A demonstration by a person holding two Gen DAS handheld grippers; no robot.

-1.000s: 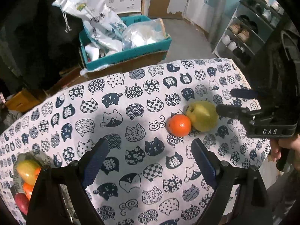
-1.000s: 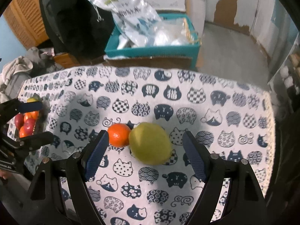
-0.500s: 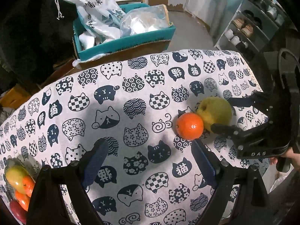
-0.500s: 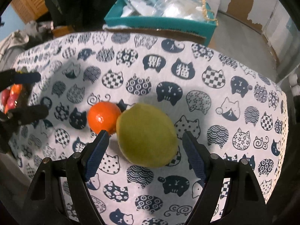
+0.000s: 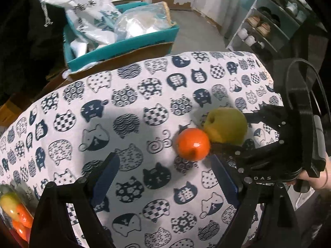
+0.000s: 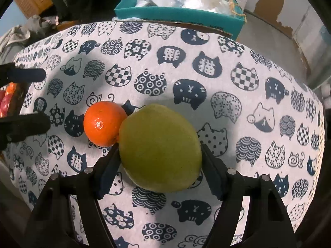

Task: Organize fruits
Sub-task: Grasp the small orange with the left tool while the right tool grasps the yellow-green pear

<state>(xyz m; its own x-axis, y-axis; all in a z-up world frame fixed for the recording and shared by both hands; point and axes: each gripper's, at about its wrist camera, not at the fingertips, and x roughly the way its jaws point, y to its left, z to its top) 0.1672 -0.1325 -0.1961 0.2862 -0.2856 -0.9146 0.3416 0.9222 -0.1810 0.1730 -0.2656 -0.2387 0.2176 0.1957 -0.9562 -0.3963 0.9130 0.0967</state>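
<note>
A large green pear-like fruit (image 6: 159,148) lies on the cat-print tablecloth (image 6: 186,62), touching a small orange (image 6: 103,124) on its left. My right gripper (image 6: 159,146) is closing on the green fruit, and both pads touch its sides. In the left wrist view the green fruit (image 5: 226,126) and the orange (image 5: 193,144) sit ahead and to the right, with the right gripper (image 5: 229,130) reaching in from the right. My left gripper (image 5: 165,175) hangs open over bare cloth with nothing between its fingers. The orange is just beyond its right fingertip.
A clear container of fruits (image 5: 12,212) stands at the table's left end. Beyond the far edge sits a teal box (image 5: 124,43) full of plastic bags. A shoe rack (image 5: 264,24) stands at the right. A hand (image 5: 314,181) holds the right gripper.
Both grippers have sunk toward the table. The right gripper's fingers have come down around the green fruit and narrowed onto its sides. The left gripper has drifted nearer the orange.
</note>
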